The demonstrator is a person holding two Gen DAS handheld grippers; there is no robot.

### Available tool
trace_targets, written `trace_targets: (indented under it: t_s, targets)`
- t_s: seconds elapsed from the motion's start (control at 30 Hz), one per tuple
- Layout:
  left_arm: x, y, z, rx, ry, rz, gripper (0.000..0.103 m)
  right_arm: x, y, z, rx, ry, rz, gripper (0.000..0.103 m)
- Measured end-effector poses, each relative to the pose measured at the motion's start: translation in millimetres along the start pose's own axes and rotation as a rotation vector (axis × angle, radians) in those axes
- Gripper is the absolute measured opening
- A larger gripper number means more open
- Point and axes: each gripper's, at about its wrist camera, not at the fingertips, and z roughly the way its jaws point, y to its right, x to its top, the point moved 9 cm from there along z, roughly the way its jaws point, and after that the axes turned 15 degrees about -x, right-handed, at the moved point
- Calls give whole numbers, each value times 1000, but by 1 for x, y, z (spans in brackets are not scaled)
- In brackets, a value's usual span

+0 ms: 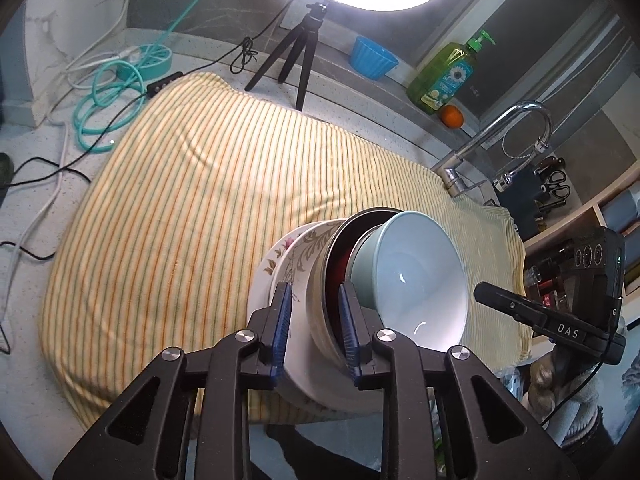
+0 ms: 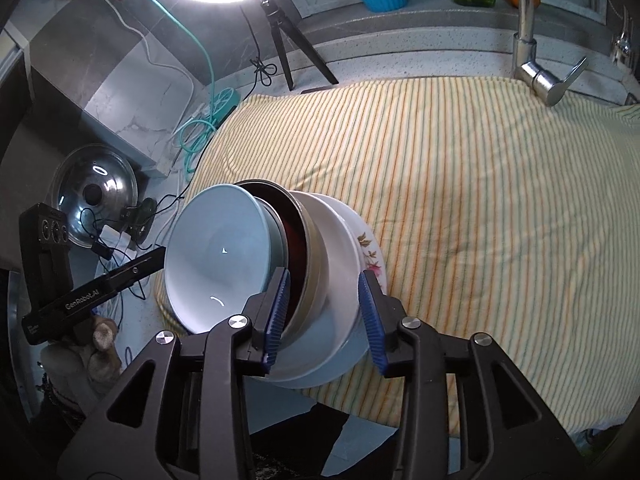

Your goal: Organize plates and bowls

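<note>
The nested stack of bowls [image 1: 360, 280] and plates [image 2: 348, 264] sits at the near edge of the towel-covered table [image 1: 180, 200]. Left gripper [image 1: 316, 332] and right gripper [image 2: 324, 316] straddle opposite rims, jaws parted, pads seemingly slack. The blue bowl [image 2: 216, 256] tilts outward; a nudge could tip it off.

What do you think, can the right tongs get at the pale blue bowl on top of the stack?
Probably yes. The right tongs stand open astride the white bowl lower down, right beside the pale blue bowl; its near rim is bare, so a small sideways shift should do.
</note>
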Motion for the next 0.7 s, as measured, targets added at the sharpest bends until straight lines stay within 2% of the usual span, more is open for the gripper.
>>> trace_targets:
  t_s: [0.1,0.17,0.27,0.37,0.57,0.63,0.7]
  targets:
    - [-1,7,-7,22,9,38,29,0,2,-9,-15,26,-10,48]
    - [-1,13,-12,35,19,67,43,-2,3,-15,-23,41,-17,48]
    - [-2,21,-19,58,35,109,51,-3,5,-24,-32,60,-23,49]
    - [-3,29,-24,80,50,144,60,-3,4,-33,-44,84,-32,57]
    - [-5,43,-37,126,77,200,68,-4,2,-54,-61,152,-62,67]
    - [-6,48,-41,145,90,220,69,-4,-1,-62,-65,178,-71,73]
    - [-6,51,-45,167,101,237,69,-4,-1,-70,-68,204,-78,75]
